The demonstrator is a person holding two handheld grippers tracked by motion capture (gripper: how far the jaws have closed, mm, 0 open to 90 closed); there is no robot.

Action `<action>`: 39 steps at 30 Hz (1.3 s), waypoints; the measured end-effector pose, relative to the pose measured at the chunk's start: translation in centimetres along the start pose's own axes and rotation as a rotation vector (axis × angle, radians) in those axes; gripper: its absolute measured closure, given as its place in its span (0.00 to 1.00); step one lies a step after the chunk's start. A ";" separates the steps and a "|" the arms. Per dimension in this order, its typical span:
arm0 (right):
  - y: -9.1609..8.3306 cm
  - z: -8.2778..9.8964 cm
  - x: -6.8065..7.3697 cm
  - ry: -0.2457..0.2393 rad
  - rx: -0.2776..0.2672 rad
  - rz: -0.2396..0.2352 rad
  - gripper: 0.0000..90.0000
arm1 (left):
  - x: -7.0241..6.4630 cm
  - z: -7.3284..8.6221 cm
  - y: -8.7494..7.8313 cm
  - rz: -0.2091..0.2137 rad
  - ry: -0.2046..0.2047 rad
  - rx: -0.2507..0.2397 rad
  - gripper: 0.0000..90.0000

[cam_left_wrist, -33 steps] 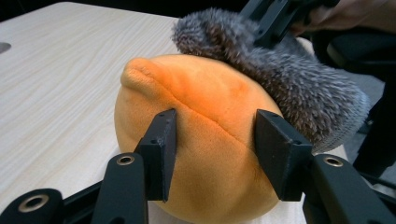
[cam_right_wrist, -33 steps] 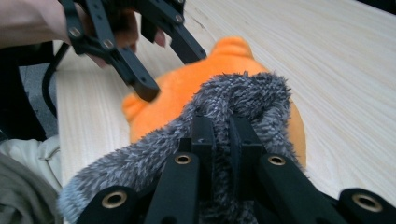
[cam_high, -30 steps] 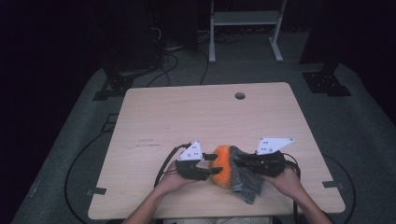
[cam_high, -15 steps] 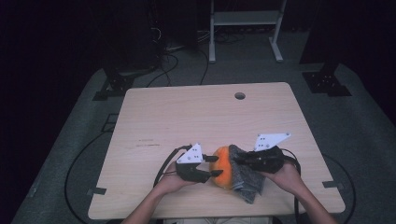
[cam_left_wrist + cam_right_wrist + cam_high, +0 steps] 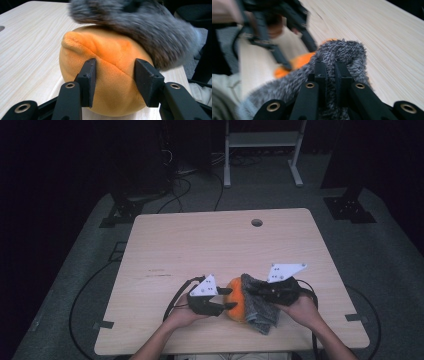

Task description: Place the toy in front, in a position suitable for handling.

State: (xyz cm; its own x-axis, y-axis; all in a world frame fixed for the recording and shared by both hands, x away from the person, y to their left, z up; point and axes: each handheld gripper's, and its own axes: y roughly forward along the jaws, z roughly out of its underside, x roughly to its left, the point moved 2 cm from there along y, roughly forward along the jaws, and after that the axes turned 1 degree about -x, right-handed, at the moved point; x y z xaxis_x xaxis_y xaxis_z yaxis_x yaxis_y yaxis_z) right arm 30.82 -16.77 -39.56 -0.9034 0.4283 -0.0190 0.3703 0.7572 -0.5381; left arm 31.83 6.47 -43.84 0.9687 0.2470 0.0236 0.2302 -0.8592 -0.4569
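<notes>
The left hand-held gripper [image 5: 115,82] has just been closing on the orange plush ball [image 5: 107,75], its jaws pressing the sides to steady it near the desk's [image 5: 200,245] front edge, so the right hand-held gripper [image 5: 330,72], pinched tight on the grey fuzzy cloth [image 5: 342,53], can apparently drape it over the ball.

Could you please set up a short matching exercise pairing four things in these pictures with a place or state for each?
Things:
1. orange plush ball
2. grey fuzzy cloth
3. left claw
4. round hole

States:
A. pinched in the right claw
B. in the tabletop's far part
C. closing around the ball
D. partly draped by the cloth

Pairs: 1-D, 2-A, 3-C, 4-B
</notes>
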 end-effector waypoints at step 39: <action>1.0 4.6 4.9 -0.133 0.011 0.074 0.90 | 2.3 0.6 -0.1 0.014 -0.227 -0.073 0.64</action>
State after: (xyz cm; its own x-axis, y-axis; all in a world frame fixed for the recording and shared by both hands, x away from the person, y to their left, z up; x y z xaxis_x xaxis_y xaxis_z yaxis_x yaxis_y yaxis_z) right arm 25.78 -16.17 -44.03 -0.8947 0.4130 -0.1699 0.4351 0.7204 -0.5401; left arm 33.95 7.38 -44.27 0.9282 0.3224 -0.1860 0.2312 -0.8911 -0.3905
